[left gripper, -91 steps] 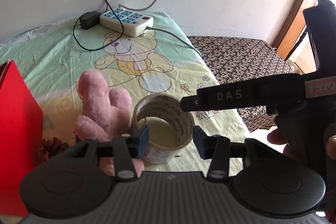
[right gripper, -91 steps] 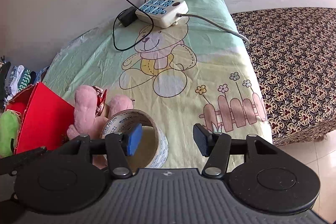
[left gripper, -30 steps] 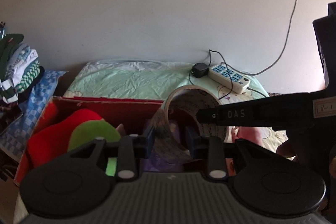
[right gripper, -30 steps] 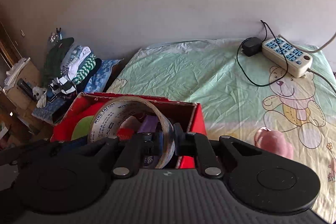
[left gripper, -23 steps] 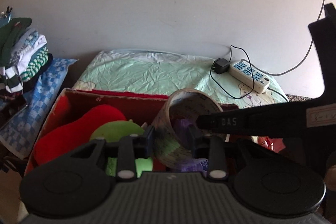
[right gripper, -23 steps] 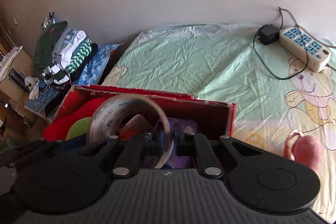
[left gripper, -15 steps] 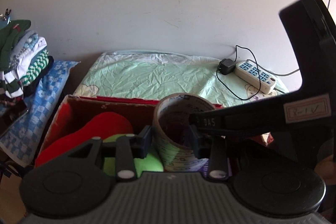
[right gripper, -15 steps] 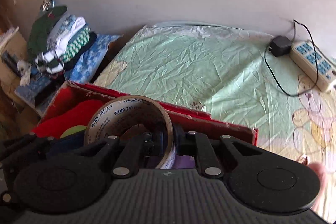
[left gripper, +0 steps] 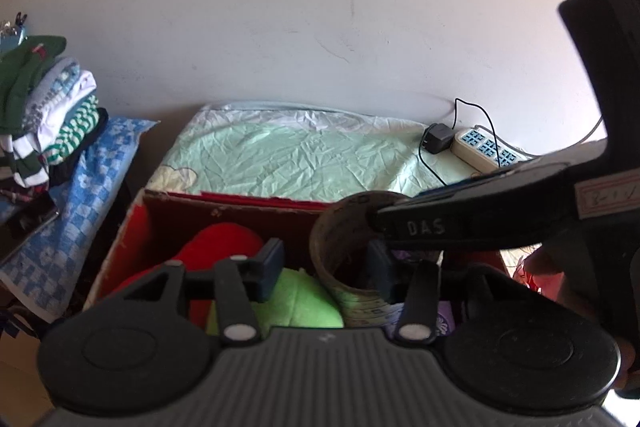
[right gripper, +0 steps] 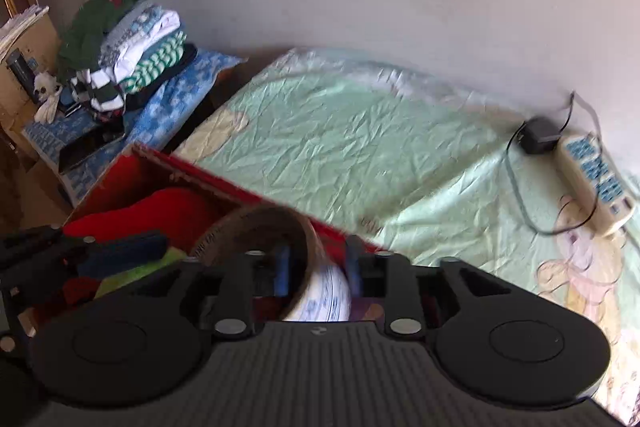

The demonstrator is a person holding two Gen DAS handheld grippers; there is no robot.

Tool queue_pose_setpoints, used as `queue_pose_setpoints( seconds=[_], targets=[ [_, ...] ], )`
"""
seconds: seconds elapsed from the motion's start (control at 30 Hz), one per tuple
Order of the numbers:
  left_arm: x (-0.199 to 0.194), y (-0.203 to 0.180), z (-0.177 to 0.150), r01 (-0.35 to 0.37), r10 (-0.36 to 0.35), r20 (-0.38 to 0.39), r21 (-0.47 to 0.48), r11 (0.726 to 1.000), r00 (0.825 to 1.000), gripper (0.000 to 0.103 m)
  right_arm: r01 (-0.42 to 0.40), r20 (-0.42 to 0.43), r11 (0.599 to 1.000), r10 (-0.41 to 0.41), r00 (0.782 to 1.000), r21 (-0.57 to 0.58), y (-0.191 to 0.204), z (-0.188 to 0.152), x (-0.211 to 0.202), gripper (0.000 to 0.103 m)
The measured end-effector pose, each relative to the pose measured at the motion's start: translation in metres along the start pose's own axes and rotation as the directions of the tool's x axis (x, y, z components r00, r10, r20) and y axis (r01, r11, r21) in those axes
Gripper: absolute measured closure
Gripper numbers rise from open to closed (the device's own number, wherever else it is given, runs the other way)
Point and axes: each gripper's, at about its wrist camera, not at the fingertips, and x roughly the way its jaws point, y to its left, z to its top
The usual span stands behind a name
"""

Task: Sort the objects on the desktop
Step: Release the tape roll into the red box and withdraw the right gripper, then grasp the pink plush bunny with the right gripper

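Observation:
A roll of packing tape (left gripper: 352, 259) hangs over the open red box (left gripper: 132, 223), above a red plush (left gripper: 216, 247) and a green plush (left gripper: 296, 303). My left gripper (left gripper: 326, 265) is open; its left finger stands clear of the roll and its right finger is inside the ring. In the right wrist view my right gripper (right gripper: 318, 267) has loosened on the roll's wall (right gripper: 324, 291); the roll is blurred and slipping down between the fingers. The right gripper's finger crosses the left view above the roll.
The box stands at the near left of a green bear-print cloth (right gripper: 360, 147). A power strip (right gripper: 596, 183) with a black charger lies at the back right. Folded clothes (right gripper: 120, 43) are stacked on a blue checked cloth to the left.
Both grippers carried the tape roll from the cloth over the red box. In the last half second both have opened, and the roll is dropping into the box.

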Motion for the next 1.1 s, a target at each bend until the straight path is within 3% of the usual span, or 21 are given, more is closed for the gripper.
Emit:
queue_pose_setpoints(
  seconds=[0.03,0.1,0.23,0.37,0.43,0.63,0.77,1.03,1.1],
  targets=[
    [-0.003,0.002,0.000,-0.004,0.004,0.004,-0.005,1.000,1.000,0.044,0.005,0.032,1.000,-0.005,0.999,-0.001,-0.001,0.001,-0.005,0.023],
    [-0.012,0.005,0.000,-0.009,0.009,0.019,-0.020,1.000,1.000,0.044,-0.003,0.087,1.000,0.002,0.996,0.009,-0.004,0.003,-0.017,0.026],
    [-0.034,0.006,-0.002,0.008,-0.007,0.047,-0.018,1.000,0.999,0.046,-0.077,0.170,0.990,0.056,0.984,0.118,-0.026,0.000,-0.047,0.041],
    [-0.061,-0.012,-0.012,0.054,-0.058,0.080,0.057,0.997,0.995,0.047,-0.088,0.215,0.966,0.035,0.976,0.242,-0.064,-0.020,-0.081,0.042],
    [-0.061,-0.035,-0.024,0.106,-0.112,0.052,0.103,0.989,0.992,0.047,-0.079,0.222,0.946,0.008,0.975,0.315,-0.091,-0.039,-0.099,0.042],
    [-0.062,-0.104,-0.058,0.266,-0.263,-0.045,0.229,0.936,0.964,0.047,0.006,0.119,0.888,-0.068,0.991,0.459,-0.155,-0.109,-0.121,0.042],
    [-0.061,-0.149,-0.082,0.367,-0.346,-0.122,0.300,0.881,0.930,0.047,0.050,0.035,0.891,-0.074,0.997,0.452,-0.170,-0.145,-0.113,0.042],
    [0.002,-0.218,-0.148,0.415,-0.294,-0.335,0.388,0.823,0.895,0.048,0.130,-0.130,0.897,-0.082,0.988,0.422,-0.200,-0.215,-0.094,0.045],
    [0.017,-0.227,-0.159,0.419,-0.280,-0.367,0.384,0.823,0.887,0.051,0.135,-0.158,0.899,-0.075,0.985,0.417,-0.207,-0.228,-0.090,0.059]
  ],
)
